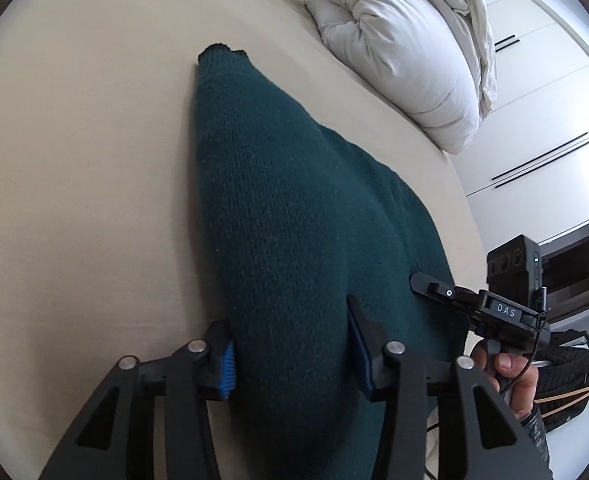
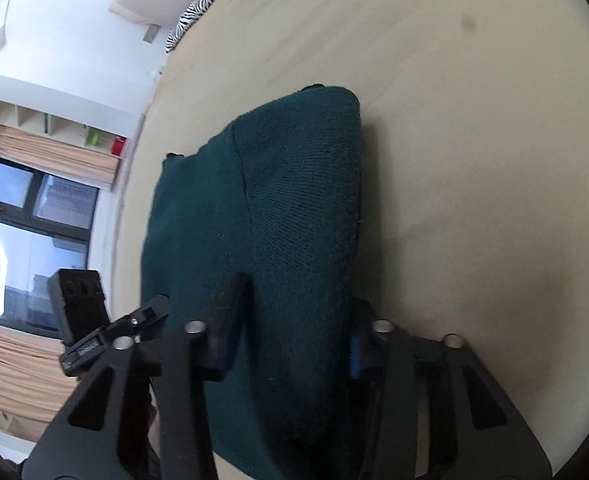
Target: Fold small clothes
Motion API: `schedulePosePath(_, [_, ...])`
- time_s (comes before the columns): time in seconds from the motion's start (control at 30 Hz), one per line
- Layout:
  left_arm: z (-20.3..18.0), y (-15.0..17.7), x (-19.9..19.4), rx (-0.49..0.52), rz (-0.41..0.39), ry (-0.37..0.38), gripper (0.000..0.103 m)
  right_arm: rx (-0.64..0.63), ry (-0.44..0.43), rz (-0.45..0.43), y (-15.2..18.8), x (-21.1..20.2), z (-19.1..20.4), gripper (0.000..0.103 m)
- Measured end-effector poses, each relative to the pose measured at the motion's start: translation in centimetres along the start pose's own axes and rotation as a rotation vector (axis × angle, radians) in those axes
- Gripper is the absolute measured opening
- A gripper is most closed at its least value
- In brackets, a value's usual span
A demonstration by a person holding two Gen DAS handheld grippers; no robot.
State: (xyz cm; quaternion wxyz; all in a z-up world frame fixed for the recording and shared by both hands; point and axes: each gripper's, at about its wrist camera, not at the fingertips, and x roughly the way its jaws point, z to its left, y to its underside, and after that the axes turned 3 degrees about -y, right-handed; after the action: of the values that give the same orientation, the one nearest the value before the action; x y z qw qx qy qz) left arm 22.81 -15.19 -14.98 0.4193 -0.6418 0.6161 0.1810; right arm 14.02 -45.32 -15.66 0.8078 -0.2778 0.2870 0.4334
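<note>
Left wrist view shows our left claw [image 1: 290,354] closed on a thick bunch of the dark green knitted garment [image 1: 278,208], which stretches ahead of the claw over the beige bed sheet [image 1: 86,168]. Our right claw [image 2: 294,328] pinches the same garment at its near edge. We judge the folding is halfway: one layer already lies over another, and a fold is left. The knit looks soft and ribbed; the white duvet [image 1: 398,52] beyond is puffy.
</note>
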Motion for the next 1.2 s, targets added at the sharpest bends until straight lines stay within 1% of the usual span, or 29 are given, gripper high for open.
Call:
schedulePosePath(0.03, [-0.3, 0.1, -0.5, 0.014, -0.003, -0.008, 0.043, -0.023, 0.024, -0.009, 0.1, 0.2, 0.6, 0.027])
schedulePosePath(0.1, [-1.0, 0.2, -1.3, 0.03, -0.011, -0.009, 0.04, -0.069, 0.073, -0.029, 0.9, 0.0, 1.7, 0.024])
schedulePosePath(0.2, [-2.1, 0.9, -3.6, 0.065, -0.034, -0.011, 0.04, -0.118, 0.083, -0.06, 2.2, -1.1, 4.5, 0.022])
schedulePosePath(0.27, [-2.6, 1.7, -5.8, 0.092, -0.05, -0.02, 0.039, -0.151, 0.075, -0.071, 3.5, -1.8, 6.7, 0.022])
schedulePosePath(0.33, [-2.3, 2.6, -7.9, 0.09, -0.06, -0.017, 0.039, -0.193, 0.06, -0.076, 5.4, -2.4, 9.3, 0.022])
schedulePosePath(0.5, [-0.2, 6.0, -14.6, 0.088, -0.084, -0.029, 0.039, -0.247, -0.017, -0.057, 10.0, -3.3, 13.7, 0.022])
schedulePosePath(0.6, [1.4, 8.3, -17.3, 0.085, -0.09, -0.06, 0.04, -0.28, -0.056, -0.025, 13.0, -2.5, 16.1, 0.022])
schedulePosePath(0.67, [2.9, 10.0, -18.4, 0.073, -0.099, -0.081, 0.04, -0.293, -0.074, -0.001, 14.7, -1.5, 17.2, 0.022])
schedulePosePath(0.73, [4.4, 11.2, -18.7, 0.046, -0.092, -0.091, 0.04, -0.287, -0.085, 0.026, 16.1, -0.1, 17.6, 0.022])
schedulePosePath(0.8, [6.5, 12.5, -18.5, -0.003, -0.082, -0.091, 0.04, -0.278, -0.086, 0.051, 17.0, 1.6, 17.7, 0.022])
schedulePosePath(0.83, [7.4, 12.8, -18.1, -0.021, -0.077, -0.094, 0.04, -0.282, -0.079, 0.06, 17.4, 2.7, 17.6, 0.022])
schedulePosePath(0.93, [10.2, 13.6, -16.6, -0.069, -0.058, -0.104, 0.042, -0.236, -0.067, 0.094, 17.8, 5.6, 16.6, 0.022])
schedulePosePath(1.0, [11.9, 14.0, -16.1, -0.127, -0.063, -0.044, 0.044, -0.216, -0.018, 0.105, 18.0, 7.3, 15.5, 0.022])
schedulePosePath(1.03, [12.0, 14.1, -16.1, -0.122, -0.066, -0.036, 0.045, -0.189, -0.019, 0.112, 18.1, 7.6, 14.6, 0.022])
schedulePosePath(1.13, [11.5, 14.4, -16.1, -0.074, -0.075, -0.063, 0.048, -0.123, -0.101, 0.099, 18.4, 7.6, 12.8, 0.025])
schedulePosePath(1.2, [11.2, 14.3, -16.1, -0.071, -0.08, -0.081, 0.051, -0.112, -0.11, 0.09, 18.7, 7.6, 12.5, 0.029])
